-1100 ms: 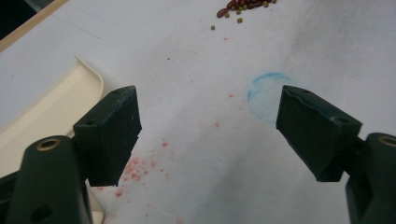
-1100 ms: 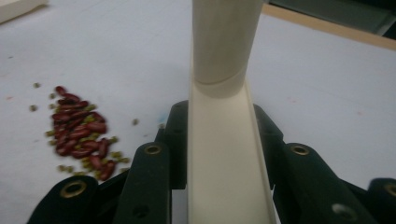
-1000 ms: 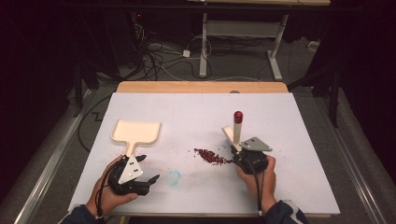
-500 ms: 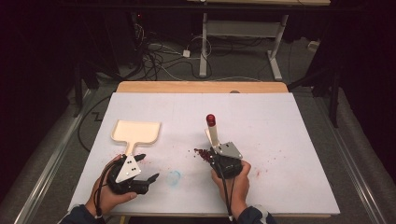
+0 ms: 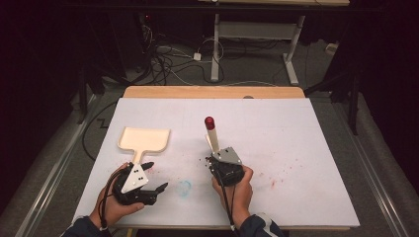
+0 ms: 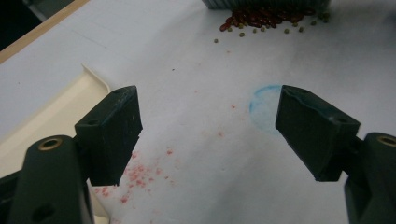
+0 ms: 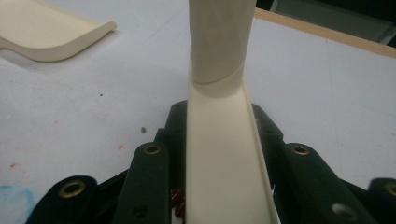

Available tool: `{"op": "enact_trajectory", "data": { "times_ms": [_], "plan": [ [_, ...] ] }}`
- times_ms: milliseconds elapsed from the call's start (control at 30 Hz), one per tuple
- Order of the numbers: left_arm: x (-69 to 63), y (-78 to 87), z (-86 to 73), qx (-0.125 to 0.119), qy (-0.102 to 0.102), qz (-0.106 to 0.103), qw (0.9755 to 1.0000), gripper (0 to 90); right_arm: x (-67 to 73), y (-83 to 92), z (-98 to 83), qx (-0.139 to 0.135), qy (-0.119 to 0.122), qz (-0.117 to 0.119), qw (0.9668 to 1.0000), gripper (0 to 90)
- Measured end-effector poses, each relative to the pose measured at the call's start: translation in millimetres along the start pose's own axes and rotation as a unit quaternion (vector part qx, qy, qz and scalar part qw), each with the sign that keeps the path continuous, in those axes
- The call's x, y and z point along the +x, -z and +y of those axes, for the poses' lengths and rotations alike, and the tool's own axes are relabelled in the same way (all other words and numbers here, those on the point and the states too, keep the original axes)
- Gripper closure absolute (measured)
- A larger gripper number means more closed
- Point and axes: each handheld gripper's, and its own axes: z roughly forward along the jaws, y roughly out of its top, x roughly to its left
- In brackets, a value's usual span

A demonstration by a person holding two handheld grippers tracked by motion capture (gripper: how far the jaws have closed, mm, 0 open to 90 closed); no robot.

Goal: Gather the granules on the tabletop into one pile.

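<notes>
A cream dustpan (image 5: 144,140) lies flat on the white table sheet, left of centre, its handle pointing toward my left gripper (image 5: 155,176). That gripper rests just behind it with nothing between its wide-apart fingers (image 6: 112,133); the dustpan's edge (image 6: 42,116) shows to its left. My right gripper (image 5: 225,165) is shut on the cream handle (image 7: 219,140) of a brush whose red tip (image 5: 210,122) stands up and leans away. Grey bristles (image 6: 266,3) sit against a pile of red and green beans (image 6: 261,18). A few beans (image 7: 176,200) peek out under the right gripper's jaws.
A blue circle (image 5: 184,187) is drawn on the sheet between the two hands, with faint red speckles (image 6: 135,175) around it and more to the right (image 5: 276,180). The table's wooden far edge (image 5: 212,92) borders a dark floor with cables and a desk frame.
My right gripper has carried the brush leftward across the sheet, and the bean pile has gone with it toward the centre. The left gripper has stayed where it was.
</notes>
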Motion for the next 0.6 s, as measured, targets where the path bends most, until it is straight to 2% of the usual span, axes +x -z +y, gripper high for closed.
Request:
{"op": "enact_trajectory", "data": {
  "times_ms": [100, 167, 233, 333, 400, 433, 500, 533, 600],
  "plan": [
    [0.2, 0.5, -0.8, 0.002, 0.000, 0.003, 1.0000, 21.8, -12.3, 1.8, 0.9, -0.006, -0.004, 0.001, 1.0000, 67.3],
    [0.4, 0.6, -1.4, 0.003, 0.000, 0.004, 1.0000, 21.8, -24.5, 4.2, 1.1, -0.010, -0.016, 0.009, 0.9998, 67.3],
    [0.6, 0.5, -1.7, 0.005, 0.000, 0.006, 1.0000, 21.8, -35.6, 8.2, 2.1, -0.016, -0.013, 0.016, 0.9997, 67.3],
    [0.4, -0.7, -1.7, 0.009, -0.003, 0.010, 0.9999, 21.8, -52.5, 16.8, 5.2, -0.032, -0.011, 0.051, 0.9981, 67.3],
    [-0.2, -1.0, -1.9, 0.013, -0.003, 0.008, 0.9999, 21.8, -63.3, 24.6, 7.0, -0.049, -0.001, 0.096, 0.9942, 67.3],
    [-0.1, -1.2, -2.2, 0.014, -0.004, 0.010, 0.9998, 21.8, -68.5, 27.9, 7.6, -0.056, 0.009, 0.120, 0.9911, 67.3],
    [0.7, -1.5, -2.8, 0.016, -0.004, 0.011, 0.9998, 21.8, -77.1, 33.9, 7.3, -0.063, 0.032, 0.182, 0.9808, 67.3],
    [1.2, -1.9, -3.0, 0.017, -0.002, 0.013, 0.9998, 21.8, -79.9, 36.4, 6.2, -0.064, 0.051, 0.206, 0.9750, 67.3],
    [1.7, -1.8, -2.8, 0.019, -0.001, 0.017, 0.9997, 21.8, -82.9, 40.9, 1.2, -0.067, 0.081, 0.259, 0.9601, 67.2]
  ]
}}
